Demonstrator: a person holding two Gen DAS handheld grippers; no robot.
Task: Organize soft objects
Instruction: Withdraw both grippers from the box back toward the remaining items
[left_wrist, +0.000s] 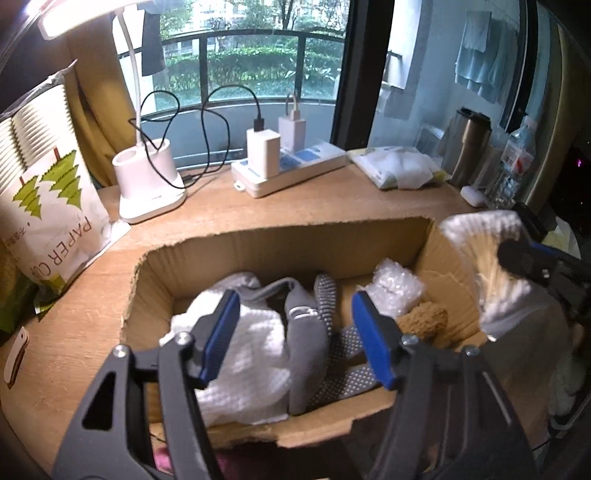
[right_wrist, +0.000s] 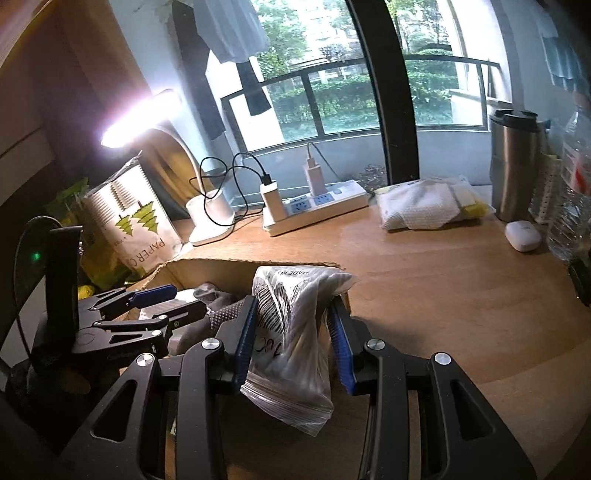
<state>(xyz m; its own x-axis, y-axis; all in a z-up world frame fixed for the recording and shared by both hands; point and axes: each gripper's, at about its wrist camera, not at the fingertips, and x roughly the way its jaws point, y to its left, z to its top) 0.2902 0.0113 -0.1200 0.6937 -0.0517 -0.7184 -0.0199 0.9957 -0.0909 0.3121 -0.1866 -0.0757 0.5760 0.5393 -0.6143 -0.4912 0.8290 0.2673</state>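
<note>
A torn-topped cardboard box (left_wrist: 436, 251) sits on the wooden tabletop (right_wrist: 443, 295), near its front edge, and both tools are working at it. The left tool (left_wrist: 291, 332) hangs over the open box with its blue pads (left_wrist: 221, 332) spread apart and nothing pressed between them; below that gap lie a grey sock with dotted grip sole (left_wrist: 310, 332) and, toward the box's left side, a white waffle-weave cloth (left_wrist: 251, 354). Deeper in the box, toward its far right corner, there is a wad of bubble wrap (left_wrist: 397, 286) with a brown fuzzy piece (left_wrist: 424, 319) just in front of it. The right tool (right_wrist: 291, 339) is clamped on a clear zip bag of cotton swabs (right_wrist: 291, 332), its blue pads squeezing the bag from both sides so the plastic bulges above and droops below them. That bag hangs at the box's right wall, right over the rim, and from the left tool's camera it shows as a pale bundle just outside the box's right edge. Along the back edge of the tabletop, by the window, stand a white desk lamp (left_wrist: 147, 184), a power strip with chargers (left_wrist: 291, 170) and a bag of white wipes (right_wrist: 421, 206). A paper-cup pack (left_wrist: 48, 206) leans at the left edge, and a steel tumbler (right_wrist: 517, 166) stands at the far right corner.
</note>
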